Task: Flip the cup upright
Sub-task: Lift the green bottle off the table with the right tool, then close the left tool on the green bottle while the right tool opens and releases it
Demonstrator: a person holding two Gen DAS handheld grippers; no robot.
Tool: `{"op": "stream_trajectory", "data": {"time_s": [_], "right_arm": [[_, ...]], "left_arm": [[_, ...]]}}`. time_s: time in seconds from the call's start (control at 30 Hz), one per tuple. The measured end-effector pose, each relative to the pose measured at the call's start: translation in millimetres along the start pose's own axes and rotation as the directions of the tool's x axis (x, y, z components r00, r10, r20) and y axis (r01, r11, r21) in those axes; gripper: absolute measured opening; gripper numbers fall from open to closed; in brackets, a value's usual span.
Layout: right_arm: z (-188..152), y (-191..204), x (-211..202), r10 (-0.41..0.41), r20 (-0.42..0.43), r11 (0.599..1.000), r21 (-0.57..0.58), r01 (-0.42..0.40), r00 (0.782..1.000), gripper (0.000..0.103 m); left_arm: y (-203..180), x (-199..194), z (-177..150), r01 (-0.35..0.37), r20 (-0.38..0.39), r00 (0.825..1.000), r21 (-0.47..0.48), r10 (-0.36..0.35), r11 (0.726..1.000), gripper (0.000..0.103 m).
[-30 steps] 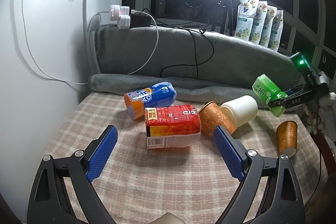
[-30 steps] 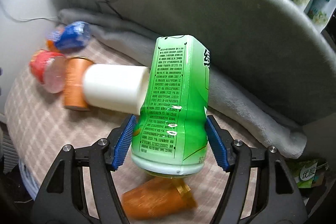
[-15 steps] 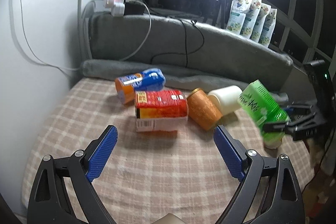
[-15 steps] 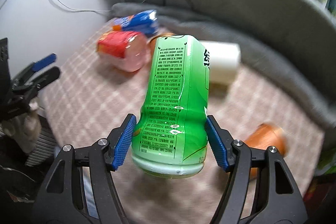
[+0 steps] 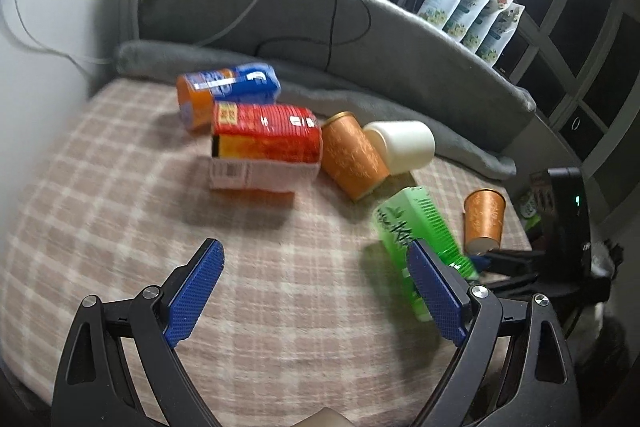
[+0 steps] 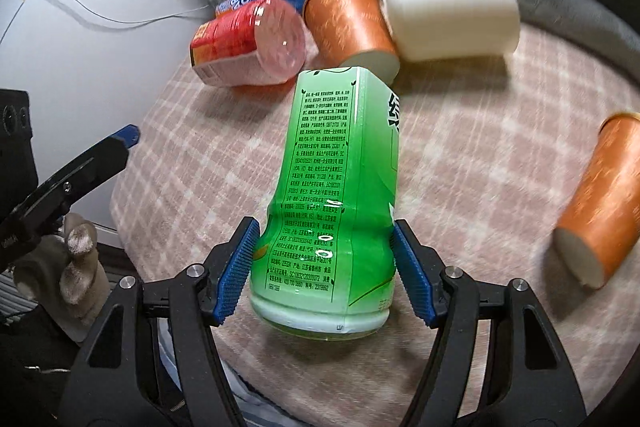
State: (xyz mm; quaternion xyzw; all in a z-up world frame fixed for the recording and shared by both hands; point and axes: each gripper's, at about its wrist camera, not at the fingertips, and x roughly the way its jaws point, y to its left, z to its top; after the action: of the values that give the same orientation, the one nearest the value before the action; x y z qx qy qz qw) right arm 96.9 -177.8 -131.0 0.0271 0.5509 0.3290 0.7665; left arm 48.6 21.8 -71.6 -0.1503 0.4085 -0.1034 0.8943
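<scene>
Since 0.5 s ago the green cup (image 6: 336,199) has come lower over the checked cloth (image 5: 120,211), sitting lower right in the left wrist view, tilted. Right gripper (image 6: 324,267) clamps it near its wide end, blue pads (image 6: 236,271) on both sides. Left gripper (image 5: 316,291) is spread wide, holding nothing. Upper centre: red cup (image 5: 266,147), blue-orange cup (image 5: 228,91), orange paper cup (image 5: 352,159) and white cup (image 5: 404,145) lie on their sides, bunched. Another orange paper cup (image 5: 484,221) stands inverted at right.
</scene>
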Motion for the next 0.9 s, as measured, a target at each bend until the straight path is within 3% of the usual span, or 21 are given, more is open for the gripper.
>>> {"op": "stream_trajectory", "data": {"time_s": [0.3,0.43,0.6,0.7,0.9], "right_arm": [[-3,1,2,0.000,0.019,1.000,0.009,0.000,1.000,0.071],[-5,3,-2,0.003,0.046,1.000,0.002,-0.003,0.999,0.083],[-7,4,-16,0.001,0.098,1.000,0.000,-0.001,0.995,0.084],[-14,0,-32,0.001,0.142,1.000,0.028,-0.005,0.990,0.084],[-48,-14,-64,-0.052,0.232,0.995,0.092,0.031,0.971,0.084]], "left_arm": [[-4,25,3,0.088,-0.100,0.991,-0.061,-0.093,0.994,0.093],[-4,35,4,0.119,-0.134,0.982,-0.095,-0.131,0.988,0.093],[-4,48,4,0.153,-0.180,0.967,-0.144,-0.178,0.978,0.093],[-3,60,5,0.186,-0.222,0.948,-0.197,-0.229,0.963,0.092],[-5,79,10,0.199,-0.268,0.926,-0.250,-0.266,0.947,0.092]]}}
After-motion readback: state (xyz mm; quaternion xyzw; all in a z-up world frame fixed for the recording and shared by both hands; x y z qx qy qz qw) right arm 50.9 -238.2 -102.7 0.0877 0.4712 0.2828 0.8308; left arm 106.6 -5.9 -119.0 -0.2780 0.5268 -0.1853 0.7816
